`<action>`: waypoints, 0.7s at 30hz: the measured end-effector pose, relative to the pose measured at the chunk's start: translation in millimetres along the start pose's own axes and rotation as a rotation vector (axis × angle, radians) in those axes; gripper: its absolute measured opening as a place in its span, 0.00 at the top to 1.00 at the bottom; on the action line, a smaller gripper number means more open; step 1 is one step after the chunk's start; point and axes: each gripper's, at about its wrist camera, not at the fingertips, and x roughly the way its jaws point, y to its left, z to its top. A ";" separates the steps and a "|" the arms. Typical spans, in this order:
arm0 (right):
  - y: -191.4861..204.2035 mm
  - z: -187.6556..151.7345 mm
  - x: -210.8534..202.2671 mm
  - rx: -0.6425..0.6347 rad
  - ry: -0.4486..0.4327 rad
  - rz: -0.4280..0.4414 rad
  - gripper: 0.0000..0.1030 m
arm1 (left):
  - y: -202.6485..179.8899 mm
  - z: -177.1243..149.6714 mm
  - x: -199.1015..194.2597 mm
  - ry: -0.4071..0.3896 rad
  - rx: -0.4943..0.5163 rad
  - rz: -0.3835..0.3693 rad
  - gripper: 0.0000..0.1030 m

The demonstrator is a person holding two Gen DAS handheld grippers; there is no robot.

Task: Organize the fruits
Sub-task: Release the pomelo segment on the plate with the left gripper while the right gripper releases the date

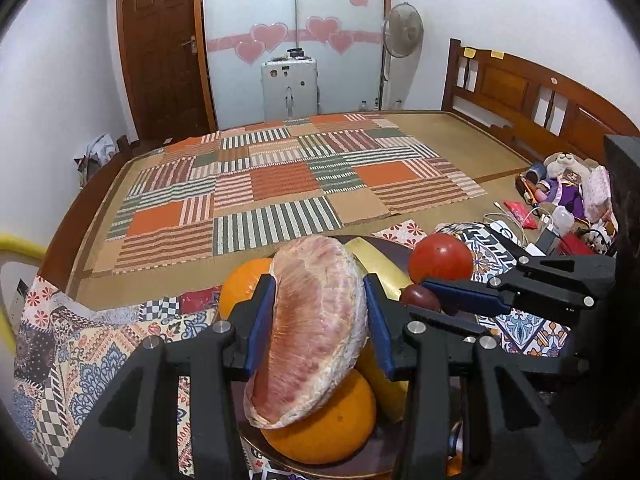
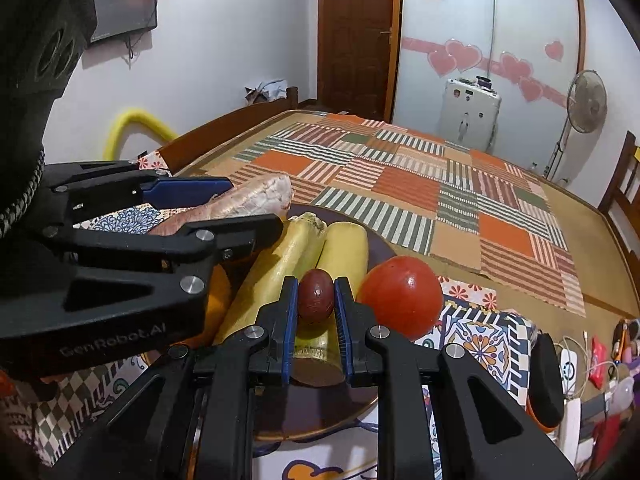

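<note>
Pink-white marbled pomelo segment (image 1: 312, 332) between blue pads (image 1: 260, 332); orange (image 1: 324, 428) deep orange below; yellow banana pieces (image 2: 344, 248); dark maroon small fruit (image 2: 316, 296); red tomato (image 2: 400, 304); brown plate (image 2: 320, 408); quilt (image 1: 280, 188) orange, green-white striped patchwork; door (image 1: 160, 48) brown

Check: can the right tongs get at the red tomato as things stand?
Probably not yet: the right tongs are shut on a small dark red fruit. The red tomato sits just beside them, unobstructed, so freeing the tongs first should do.
</note>
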 end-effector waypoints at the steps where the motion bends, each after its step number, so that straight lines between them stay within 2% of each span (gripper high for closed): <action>1: -0.2 0.1 -0.1 0.001 0.001 0.001 0.84 | -0.7 -0.1 0.1 0.000 -0.004 -0.006 0.57; 4: -0.3 -0.2 -0.4 0.000 0.000 -0.001 0.82 | -1.0 -0.8 -2.7 -0.007 -0.003 -0.005 0.57; 6: -0.7 -0.2 -2.0 0.003 -0.006 -0.009 0.77 | 0.1 -1.4 -6.6 -0.017 -0.001 -0.003 0.57; 8: -1.1 -0.9 -3.6 0.005 -0.014 -0.003 0.67 | 2.1 -1.4 -11.4 -0.024 -0.008 -0.004 0.57; 21: 8.6 -1.2 -30.7 -0.004 -0.061 -0.022 0.66 | 15.5 -9.7 -61.8 -0.084 -0.047 0.026 0.57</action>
